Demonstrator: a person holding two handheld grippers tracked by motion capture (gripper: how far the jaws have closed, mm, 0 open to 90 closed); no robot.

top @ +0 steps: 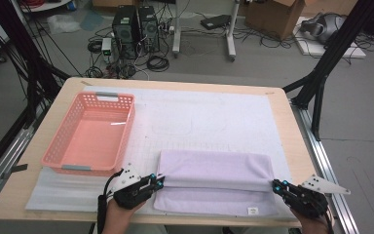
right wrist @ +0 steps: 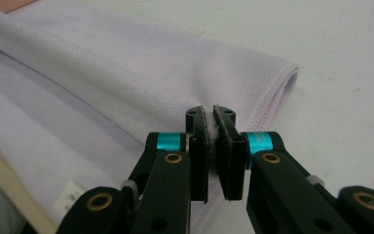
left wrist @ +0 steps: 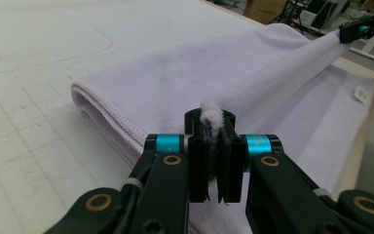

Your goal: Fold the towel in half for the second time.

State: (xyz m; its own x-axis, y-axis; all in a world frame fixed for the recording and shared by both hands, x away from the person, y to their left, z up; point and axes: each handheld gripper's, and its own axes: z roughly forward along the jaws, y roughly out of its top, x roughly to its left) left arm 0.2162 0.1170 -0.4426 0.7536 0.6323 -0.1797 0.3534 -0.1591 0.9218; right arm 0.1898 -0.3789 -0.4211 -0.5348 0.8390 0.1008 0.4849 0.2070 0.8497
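- Lilac towel (top: pixel 214 183) lies at the near edge of the white mat (top: pixel 209 117), partly folded; pink basket (top: pixel 90 134) sits far-left of it.
- Left gripper (top: pixel 160 182) clenches the fold's left corner, right gripper (top: pixel 276 185) the right corner.
- To fold well: probably move both hands together, keep the fold edge taut and level, and line it up with the far hem.
- Hard to tell: how many layers each grip holds; the towel's small label (top: pixel 252 210) is unreadable.

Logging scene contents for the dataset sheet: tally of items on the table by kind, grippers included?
Lavender terry towel, partly folded: 1
Pink perforated plastic basket: 1
White foam mat: 1
Black two-jaw grippers, each shut on a towel edge: 2 (left gripper, right gripper)
Total: 5
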